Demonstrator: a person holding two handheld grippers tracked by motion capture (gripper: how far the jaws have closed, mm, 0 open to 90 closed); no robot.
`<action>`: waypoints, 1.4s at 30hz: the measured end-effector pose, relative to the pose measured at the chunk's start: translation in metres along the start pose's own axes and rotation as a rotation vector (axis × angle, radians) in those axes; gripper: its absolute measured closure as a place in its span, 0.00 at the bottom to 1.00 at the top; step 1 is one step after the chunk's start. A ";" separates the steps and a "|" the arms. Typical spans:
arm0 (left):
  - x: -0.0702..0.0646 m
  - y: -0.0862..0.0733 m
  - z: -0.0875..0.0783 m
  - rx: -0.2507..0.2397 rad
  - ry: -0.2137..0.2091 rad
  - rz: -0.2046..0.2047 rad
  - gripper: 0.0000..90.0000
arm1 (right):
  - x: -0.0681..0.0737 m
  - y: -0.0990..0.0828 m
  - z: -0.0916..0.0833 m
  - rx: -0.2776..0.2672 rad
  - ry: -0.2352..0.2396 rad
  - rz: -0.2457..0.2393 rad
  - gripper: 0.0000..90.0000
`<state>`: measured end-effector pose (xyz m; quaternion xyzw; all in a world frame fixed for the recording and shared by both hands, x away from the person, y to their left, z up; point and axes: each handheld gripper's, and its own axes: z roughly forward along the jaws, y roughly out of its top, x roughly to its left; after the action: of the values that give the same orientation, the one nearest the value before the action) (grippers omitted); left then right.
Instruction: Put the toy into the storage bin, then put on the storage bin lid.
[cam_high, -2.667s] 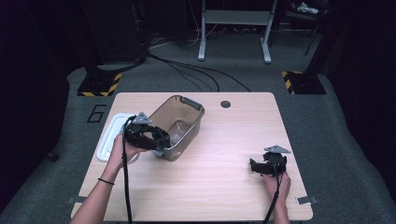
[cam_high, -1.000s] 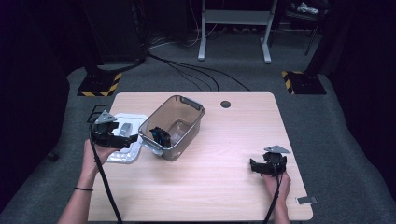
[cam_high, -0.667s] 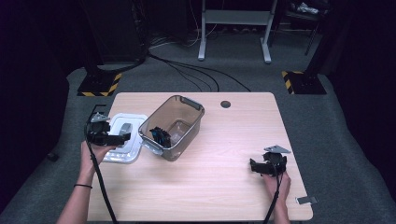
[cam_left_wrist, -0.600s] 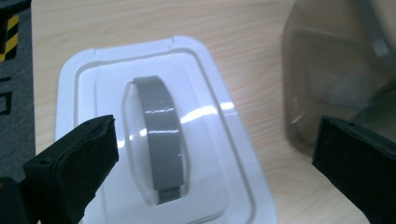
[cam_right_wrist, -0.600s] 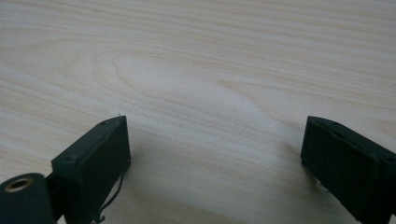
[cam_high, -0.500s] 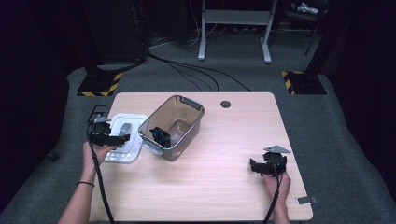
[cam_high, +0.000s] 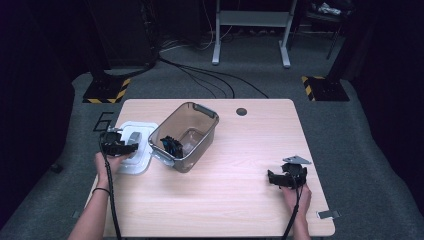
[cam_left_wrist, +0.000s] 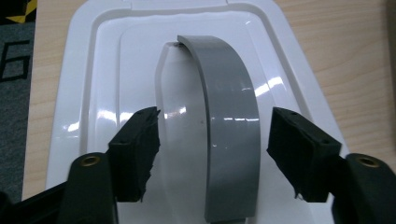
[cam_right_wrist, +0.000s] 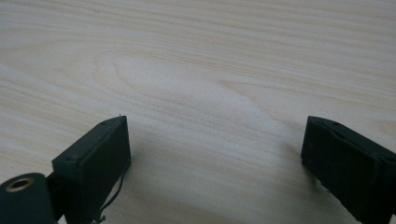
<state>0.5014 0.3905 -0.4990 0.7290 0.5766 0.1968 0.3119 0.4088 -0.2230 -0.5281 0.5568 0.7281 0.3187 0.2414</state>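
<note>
1. Left gripper view: left gripper (cam_left_wrist: 212, 154) jaws wide, straddling grey handle (cam_left_wrist: 229, 126) of white lid (cam_left_wrist: 84, 93), frame centre.
2. Judgement: centre on the handle, then close squarely.
3. Right gripper (cam_right_wrist: 215, 163) wide, empty, over bare table (cam_right_wrist: 210, 56).

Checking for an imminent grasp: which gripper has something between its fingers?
The left gripper: its open fingers straddle the grey handle of the white lid. The right gripper has bare table.
</note>
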 end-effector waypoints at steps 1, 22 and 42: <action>0.000 0.000 0.001 0.017 0.012 0.008 0.45 | 0.000 0.000 0.000 0.000 0.000 0.000 0.08; -0.004 0.002 -0.004 -0.013 -0.007 -0.005 0.75 | 0.000 0.000 0.000 0.000 0.001 0.001 0.08; -0.018 0.026 -0.062 -0.086 -0.054 0.060 0.75 | 0.000 0.000 0.000 0.000 -0.001 0.000 0.08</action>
<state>0.4756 0.3840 -0.4348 0.7371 0.5367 0.2110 0.3525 0.4088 -0.2229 -0.5281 0.5569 0.7281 0.3184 0.2417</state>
